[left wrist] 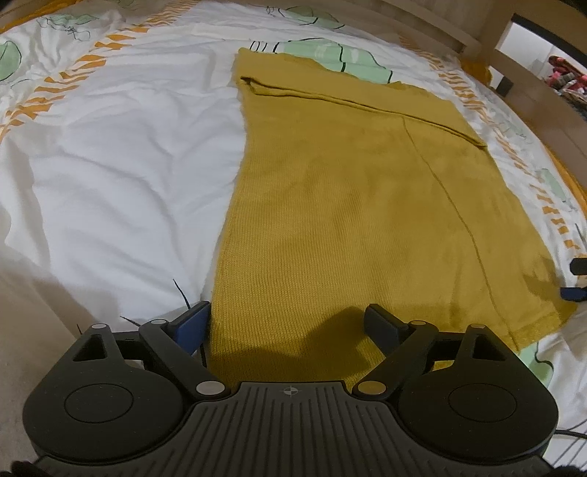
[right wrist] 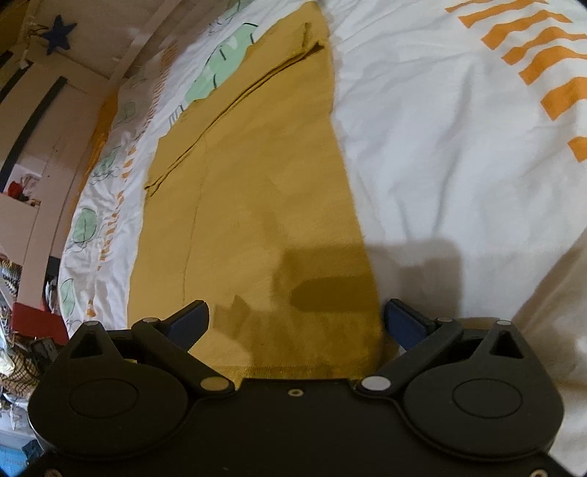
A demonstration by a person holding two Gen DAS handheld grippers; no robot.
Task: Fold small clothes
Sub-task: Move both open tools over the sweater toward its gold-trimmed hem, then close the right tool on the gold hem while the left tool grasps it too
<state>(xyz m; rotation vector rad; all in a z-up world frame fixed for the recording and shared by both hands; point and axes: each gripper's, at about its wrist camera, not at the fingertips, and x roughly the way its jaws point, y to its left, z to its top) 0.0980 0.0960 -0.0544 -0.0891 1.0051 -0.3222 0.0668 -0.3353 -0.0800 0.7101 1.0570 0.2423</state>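
A mustard-yellow knit garment (left wrist: 348,220) lies flat on the white duvet (left wrist: 128,183), folded into a long strip with a sleeve (left wrist: 348,102) laid across its far end. My left gripper (left wrist: 288,323) hovers over the near hem, open wide, with its blue finger just past the garment's left edge and nothing pinched. In the right wrist view the same garment (right wrist: 256,201) stretches away, and my right gripper (right wrist: 297,319) stands open above its near end, its right finger beyond the cloth's edge. The right gripper's tips (left wrist: 576,280) show at the left wrist view's right border.
The duvet (right wrist: 458,146) has orange dashes and green leaf prints. A wooden bed frame (left wrist: 513,62) runs along the far side. Shelves with clutter (right wrist: 22,227) and a blue star (right wrist: 58,33) stand beyond the bed. A beige floor (left wrist: 36,348) lies below the near edge.
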